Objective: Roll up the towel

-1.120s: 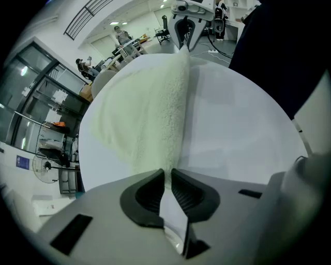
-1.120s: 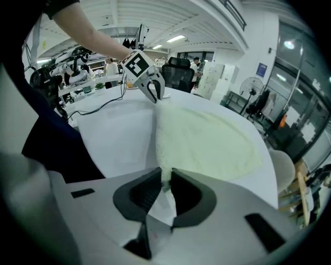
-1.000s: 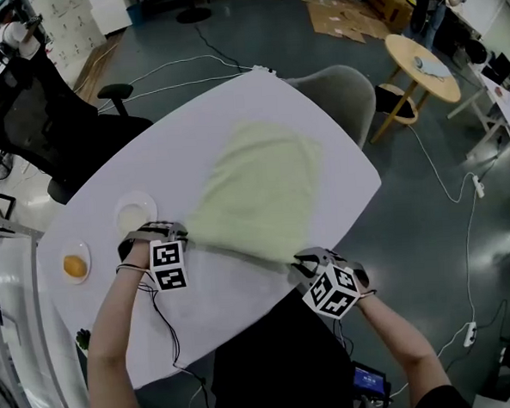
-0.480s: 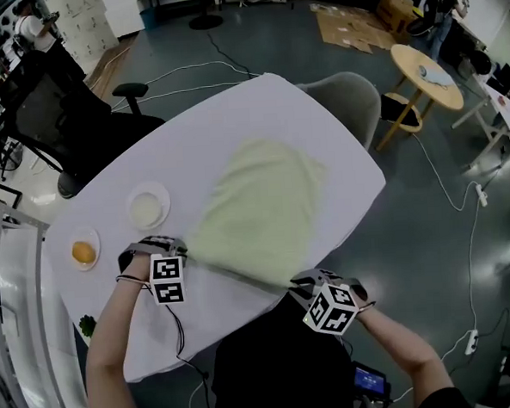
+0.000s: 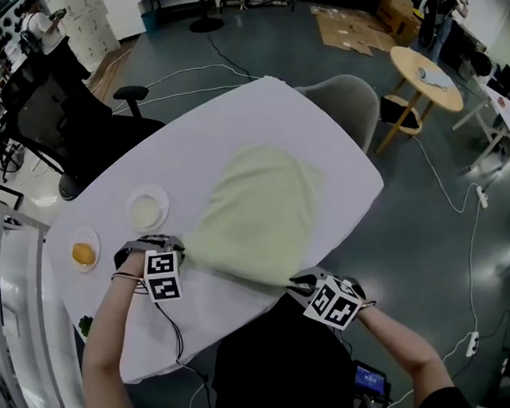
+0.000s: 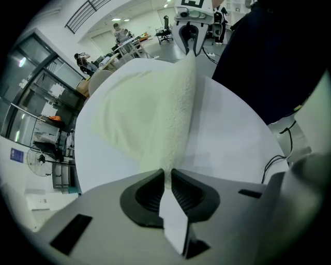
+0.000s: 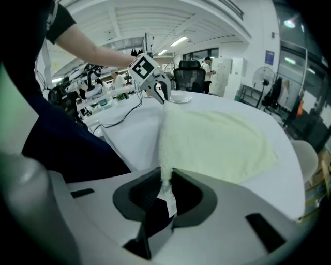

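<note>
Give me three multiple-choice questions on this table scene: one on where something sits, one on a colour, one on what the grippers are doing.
1. In the head view, the small dishes stand
A) left of the towel
B) on the towel
C) right of the towel

2. The towel is
A) red
B) pale green
C) dark blue

3. The left gripper and right gripper are
A) both open
B) both shut on the towel
C) shut on the towel at the left only

Key: 1 A, the dishes sit past the towel's left edge. 2 B, it looks pale green in every view. 3 B, each gripper view shows towel pinched between the jaws.
</note>
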### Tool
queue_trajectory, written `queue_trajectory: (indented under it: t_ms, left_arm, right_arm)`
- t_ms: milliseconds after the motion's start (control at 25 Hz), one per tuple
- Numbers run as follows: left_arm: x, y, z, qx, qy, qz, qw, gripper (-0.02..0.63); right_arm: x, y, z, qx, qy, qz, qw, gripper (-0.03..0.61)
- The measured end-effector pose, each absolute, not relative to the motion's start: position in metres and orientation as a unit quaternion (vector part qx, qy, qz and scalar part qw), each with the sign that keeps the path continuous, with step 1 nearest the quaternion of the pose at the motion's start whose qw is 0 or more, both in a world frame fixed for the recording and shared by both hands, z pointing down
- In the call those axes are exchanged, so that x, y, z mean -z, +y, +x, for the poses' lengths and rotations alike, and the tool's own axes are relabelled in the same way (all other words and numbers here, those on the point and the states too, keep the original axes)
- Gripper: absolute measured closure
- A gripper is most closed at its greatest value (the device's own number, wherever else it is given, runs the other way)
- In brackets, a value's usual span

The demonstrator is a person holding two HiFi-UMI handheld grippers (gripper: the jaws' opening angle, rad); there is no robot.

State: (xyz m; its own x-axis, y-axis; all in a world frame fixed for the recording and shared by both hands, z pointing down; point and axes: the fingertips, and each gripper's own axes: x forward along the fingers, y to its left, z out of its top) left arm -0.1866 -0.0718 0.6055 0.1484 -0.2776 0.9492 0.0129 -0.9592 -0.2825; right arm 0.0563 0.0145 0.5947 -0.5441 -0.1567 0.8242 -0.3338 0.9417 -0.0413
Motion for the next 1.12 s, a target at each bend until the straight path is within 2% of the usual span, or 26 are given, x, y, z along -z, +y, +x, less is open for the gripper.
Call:
queue_trajectory:
  t_ms: [440,1120]
  left_arm:
    - [-0.58,-0.138,-0.163,0.639,0.131,-0.747,0.13,0.552]
    - [-0.614,-0.207,-0.138,0.657,0.145,-0.732,0.107,0.538]
  right_arm:
    - [-0.571,-0.045,0.08,-0.169,-0.881,0.197,0.396,0.495]
    - [-0.609,-0.121,0.115,-0.217,-0.849,0.257,0.408,0.486]
